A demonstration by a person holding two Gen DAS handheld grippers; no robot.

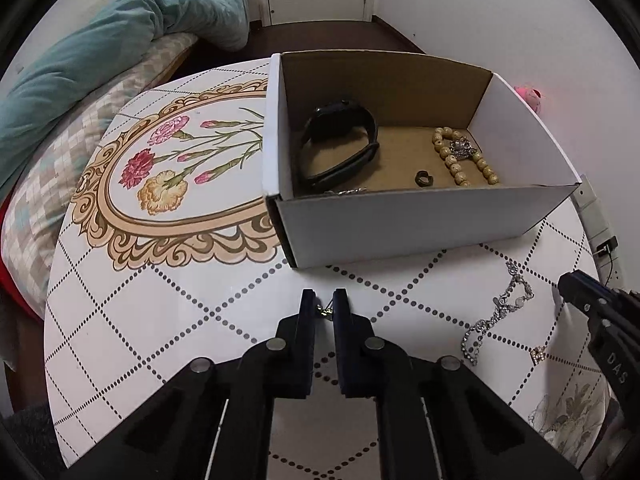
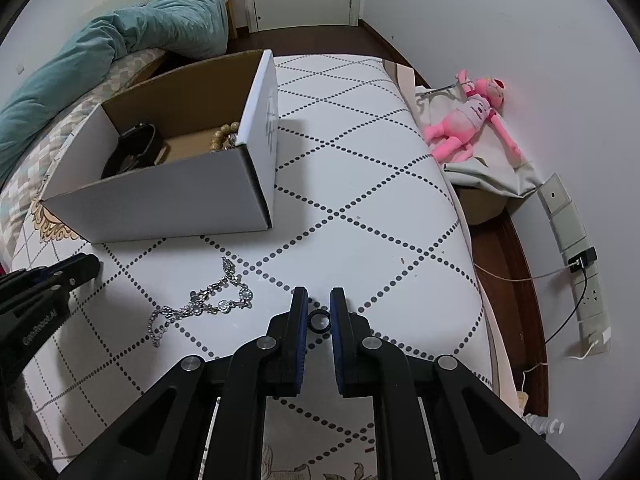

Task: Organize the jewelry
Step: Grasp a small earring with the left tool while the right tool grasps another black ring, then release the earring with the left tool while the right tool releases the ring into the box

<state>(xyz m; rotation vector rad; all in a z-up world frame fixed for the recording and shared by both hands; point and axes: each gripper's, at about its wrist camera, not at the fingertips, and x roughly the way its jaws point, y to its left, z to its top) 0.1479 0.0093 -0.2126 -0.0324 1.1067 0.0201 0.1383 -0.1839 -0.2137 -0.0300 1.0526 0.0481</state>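
A black ring [image 2: 319, 322] is seen at lower centre of the right wrist view, caught between the narrowly spaced jaws of the right gripper [image 2: 319, 312] just above the white dotted tabletop [image 2: 360, 184]. A silver chain bracelet [image 2: 200, 304] lies loose on the table to the left of that gripper; in the left wrist view the same bracelet [image 1: 500, 312] appears at lower right, with a small gold piece [image 1: 538, 354] below it near the table edge. At lower centre of the left wrist view, the left gripper [image 1: 325, 311] is shown with its jaws almost together on a small gold-coloured item [image 1: 326, 312], possibly an earring, though its form is too small to be resolved. An open white cardboard box [image 1: 400, 220] stands in the middle of that frame; inside it are seen a black watch [image 1: 340, 144] at left, a string of wooden beads [image 1: 464, 160] at right with a silver ornament [image 1: 462, 148] lying on it, and a dark ring [image 1: 424, 179] near the front wall. A flower motif [image 1: 168, 160] is printed on the table to the left of the box. A teal quilt [image 1: 120, 40] occupies the upper left, and a pink plush toy [image 2: 468, 120] is shown at upper right of the right wrist view
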